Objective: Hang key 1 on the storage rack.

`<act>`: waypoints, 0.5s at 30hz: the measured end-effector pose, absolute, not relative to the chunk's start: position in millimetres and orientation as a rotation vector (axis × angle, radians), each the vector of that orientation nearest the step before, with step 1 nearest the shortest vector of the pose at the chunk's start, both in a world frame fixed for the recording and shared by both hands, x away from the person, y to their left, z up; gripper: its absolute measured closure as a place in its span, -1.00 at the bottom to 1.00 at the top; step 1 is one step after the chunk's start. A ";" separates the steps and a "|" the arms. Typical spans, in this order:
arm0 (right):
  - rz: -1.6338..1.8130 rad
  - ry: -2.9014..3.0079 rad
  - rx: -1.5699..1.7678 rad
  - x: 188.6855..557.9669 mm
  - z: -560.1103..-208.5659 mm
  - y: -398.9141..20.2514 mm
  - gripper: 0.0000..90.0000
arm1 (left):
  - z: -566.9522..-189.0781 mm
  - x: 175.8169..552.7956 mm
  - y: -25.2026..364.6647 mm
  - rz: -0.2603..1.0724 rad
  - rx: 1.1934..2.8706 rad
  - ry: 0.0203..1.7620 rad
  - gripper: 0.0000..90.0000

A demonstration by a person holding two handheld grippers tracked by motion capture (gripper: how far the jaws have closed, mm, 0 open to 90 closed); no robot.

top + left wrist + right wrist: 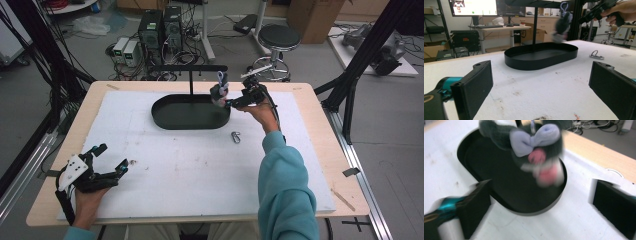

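the plush toy (219,93) hangs upright from the stand's bar (189,68) over the black tray (167,120), just ahead of the right gripper (231,103), its fingers spread and released, while the left gripper (109,162) rests open, far off on the desk (190,170).

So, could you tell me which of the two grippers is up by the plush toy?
The right gripper, raised beside the plush toy over the black tray, jaws open. The left gripper sits at the near table corner.
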State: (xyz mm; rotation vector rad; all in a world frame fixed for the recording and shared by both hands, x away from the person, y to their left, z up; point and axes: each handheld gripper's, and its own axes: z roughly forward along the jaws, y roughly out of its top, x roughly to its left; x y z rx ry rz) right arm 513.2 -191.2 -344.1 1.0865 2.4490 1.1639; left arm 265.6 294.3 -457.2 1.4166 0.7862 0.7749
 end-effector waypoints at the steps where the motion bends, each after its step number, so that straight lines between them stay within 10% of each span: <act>1: 1.217 2.446 1.092 509.9 -339.7 -194.8 -0.99 | -457.2 265.7 294.2 0.777 1.417 0.785 -0.87; 15: 1.510 2.293 0.877 428.8 -299.4 -252.0 -0.98 | -457.1 265.2 293.9 0.780 1.421 0.780 -0.87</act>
